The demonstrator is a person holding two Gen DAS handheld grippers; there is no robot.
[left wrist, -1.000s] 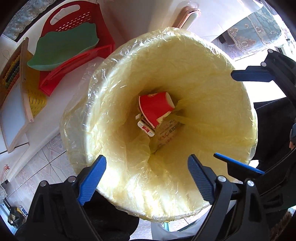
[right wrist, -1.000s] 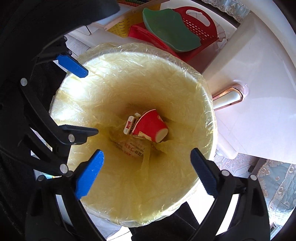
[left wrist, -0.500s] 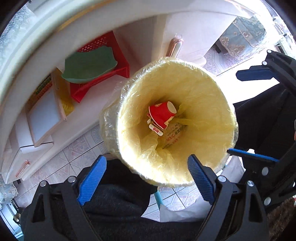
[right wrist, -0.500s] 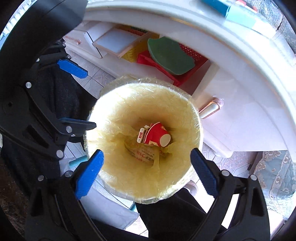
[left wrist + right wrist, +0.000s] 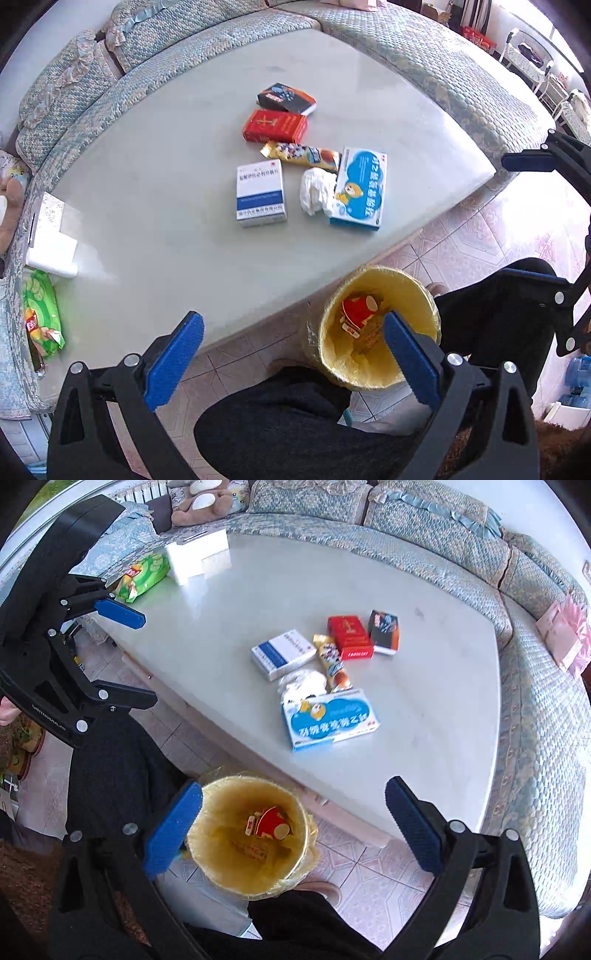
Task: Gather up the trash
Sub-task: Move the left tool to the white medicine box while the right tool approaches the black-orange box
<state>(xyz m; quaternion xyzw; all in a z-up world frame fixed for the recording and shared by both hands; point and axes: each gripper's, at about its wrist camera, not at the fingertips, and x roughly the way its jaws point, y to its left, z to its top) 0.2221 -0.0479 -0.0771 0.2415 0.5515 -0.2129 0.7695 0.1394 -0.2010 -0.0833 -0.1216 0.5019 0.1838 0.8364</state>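
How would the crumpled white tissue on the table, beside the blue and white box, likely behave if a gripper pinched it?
The crumpled white tissue looks soft and loosely wadded, so it would probably squash flat between the pads rather than resist. It seems very light, likely lifting easily. Its edge lies against the blue and white box, so a push might nudge or snag there; it is unlikely to roll.

Yellow-lined round bin (image 5: 380,369) on floor just before white surface (image 5: 147,221); red paper cup (image 5: 360,308) inside; cardboard boxes (image 5: 261,194), crumpled white tissue (image 5: 317,190) mid-surface.
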